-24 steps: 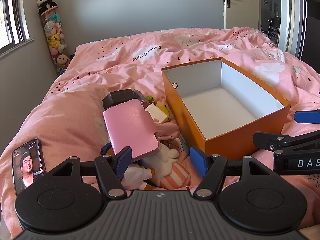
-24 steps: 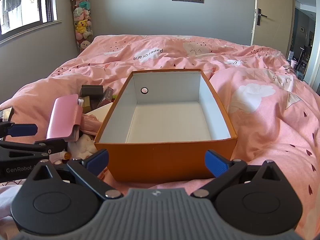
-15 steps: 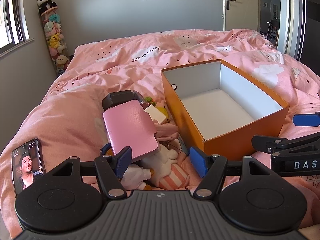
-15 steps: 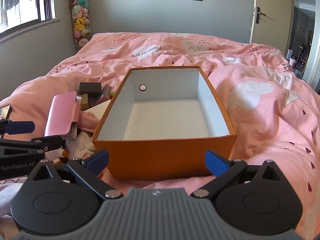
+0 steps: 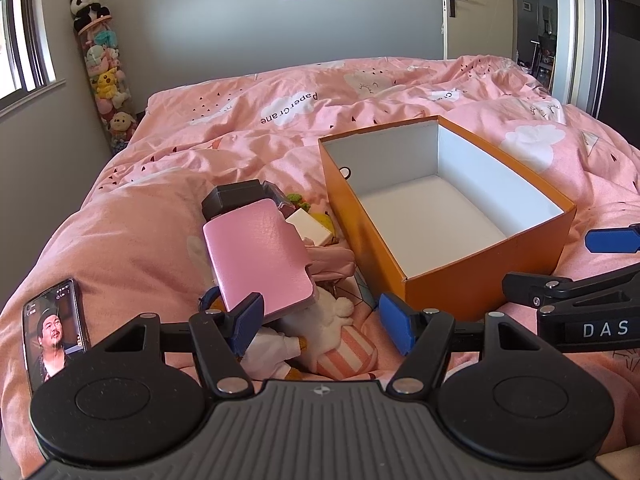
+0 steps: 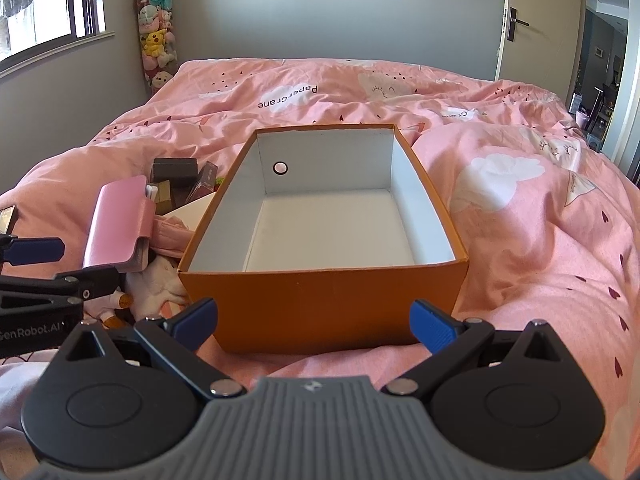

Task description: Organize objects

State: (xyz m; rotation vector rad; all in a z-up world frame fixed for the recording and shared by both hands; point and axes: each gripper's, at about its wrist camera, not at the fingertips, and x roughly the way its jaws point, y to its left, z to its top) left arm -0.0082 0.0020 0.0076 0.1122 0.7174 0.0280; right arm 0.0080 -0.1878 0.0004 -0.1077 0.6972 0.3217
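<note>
An open orange box [image 5: 480, 280] with a white, empty inside sits on the pink bed; it also shows in the right wrist view [image 6: 320, 304]. Left of it lies a pile: a pink wallet [image 5: 256, 256] [image 6: 116, 224], a dark box [image 5: 232, 196], a small white box [image 5: 310, 228] and a white plush toy [image 5: 320, 320]. My left gripper [image 5: 320, 322] is open, just before the pile, over the plush toy. My right gripper [image 6: 314, 322] is open and empty in front of the orange box's near wall.
A phone [image 5: 54, 332] with a lit screen lies on the bed at the left. A tall tube of plush toys [image 5: 104, 76] stands in the far left corner by the window. A door [image 6: 516, 20] is at the far right. The pink duvet [image 6: 540, 200] spreads all around.
Both views have shifted slightly; the box and pile sit a little lower and closer in frame. Both grippers stay open and hold nothing.
</note>
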